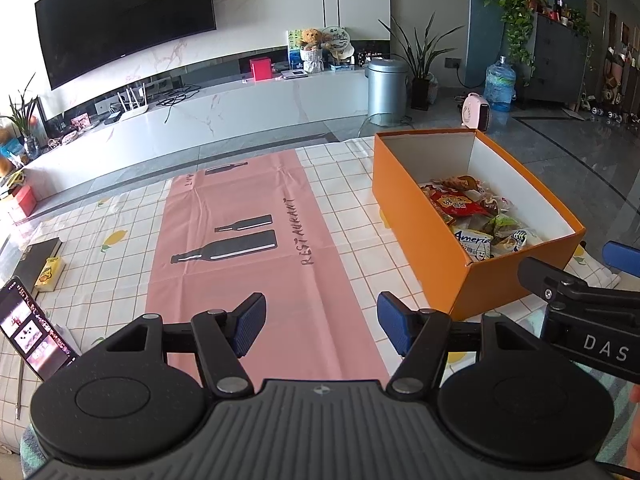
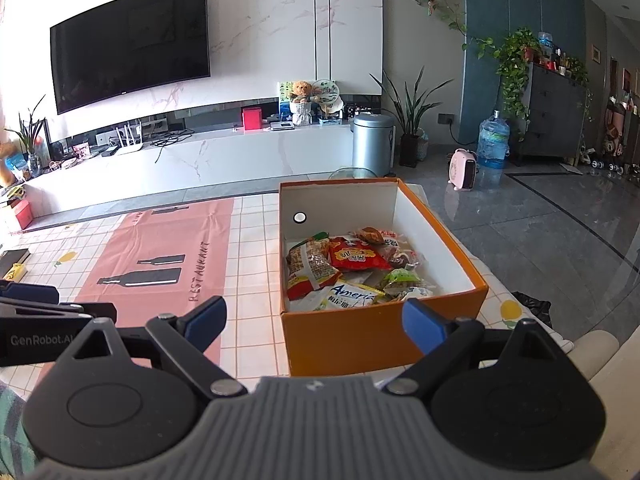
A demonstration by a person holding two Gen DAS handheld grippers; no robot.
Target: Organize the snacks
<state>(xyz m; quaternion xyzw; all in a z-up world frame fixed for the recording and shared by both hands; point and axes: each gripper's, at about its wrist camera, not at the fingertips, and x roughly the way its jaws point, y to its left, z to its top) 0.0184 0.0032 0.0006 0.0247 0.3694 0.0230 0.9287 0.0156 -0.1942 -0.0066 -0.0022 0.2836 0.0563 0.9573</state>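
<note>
The left gripper (image 1: 321, 326) holds its fingers (image 1: 251, 322) wide with nothing between them, hovering over the pink mat (image 1: 240, 240) that lies on the checked cloth of the desk (image 1: 340, 184). The right gripper (image 2: 316, 322) also has its fingers (image 2: 422, 322) spread wide and empty, poised just before the near wall of the orange box (image 2: 360, 336). The snacks (image 2: 348, 268) all lie piled in the near half of that box, red, orange, green and white packets overlapping one another, while the far half shows bare white floor. No packet is visible on the mat or the cloth, so the gathering looks finished, and the step in hand is probably tidying what sits inside. To do that well, the right gripper would come over the near wall from above rather than push against it, since the light box could slide on the cloth. It would pinch one top packet by a flat edge, gently, because crinkly bags slip and drag their neighbours. A phone (image 1: 34, 328) rests at the desk's left edge, well clear of the work.
</note>
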